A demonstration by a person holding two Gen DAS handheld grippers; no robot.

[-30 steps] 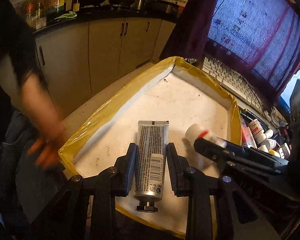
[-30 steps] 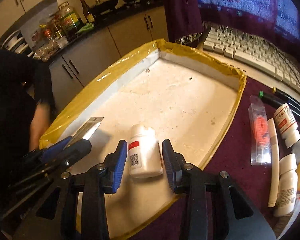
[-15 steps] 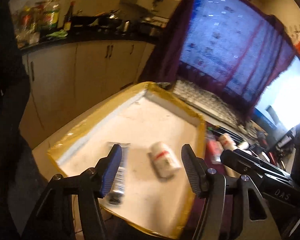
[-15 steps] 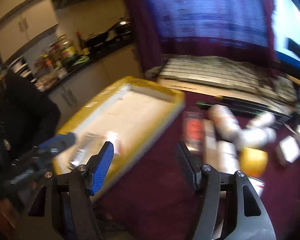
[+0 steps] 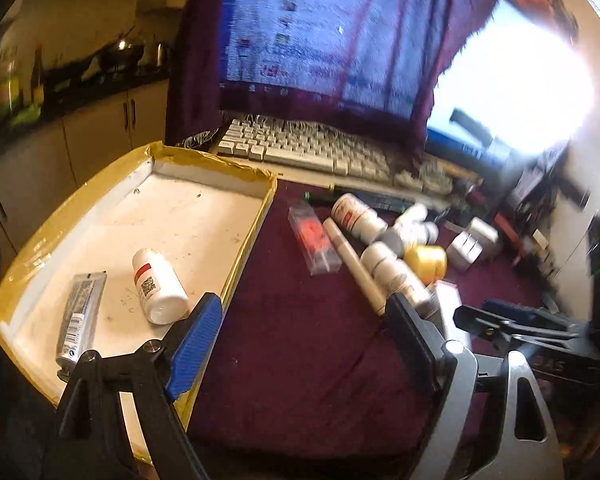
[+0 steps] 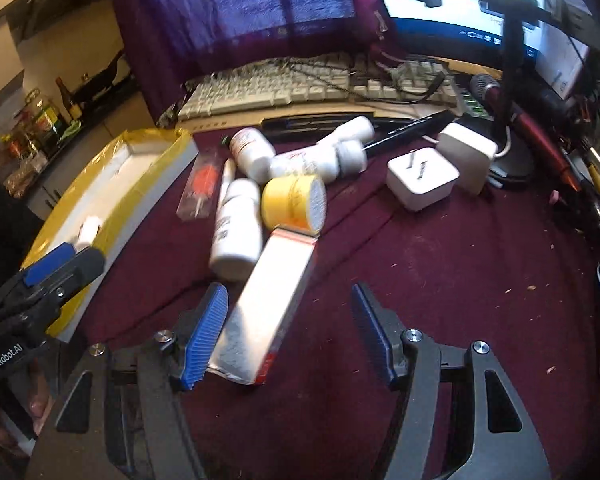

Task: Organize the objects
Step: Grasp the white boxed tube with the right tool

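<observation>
A yellow-taped white tray (image 5: pixel 256 216) on the left holds a silver tube (image 5: pixel 80 316) and a white pill bottle (image 5: pixel 158 286). My left gripper (image 5: pixel 304 340) is open and empty over the maroon cloth, right of the tray. My right gripper (image 6: pixel 290 330) is open over a white box with red edges (image 6: pixel 272 300), which lies between its fingers. Beyond it lie a pile of white bottles (image 6: pixel 236 224), a yellow jar (image 6: pixel 294 200), a clear packet with an orange item (image 6: pixel 200 188) and a white stick (image 6: pixel 226 178). The tray also shows in the right wrist view (image 6: pixel 156 176).
Two white charger cubes (image 6: pixel 422 178) sit right of the pile. A keyboard (image 6: pixel 284 88) and a cloth-draped monitor stand behind. A black pen (image 6: pixel 412 130), a microphone stand (image 6: pixel 512 80) and cables crowd the back right. Kitchen cabinets (image 5: pixel 100 136) lie far left.
Both grippers opened, leaving the tube and bottle in the tray, and swung right to the pile on the cloth. The right gripper now straddles the white box.
</observation>
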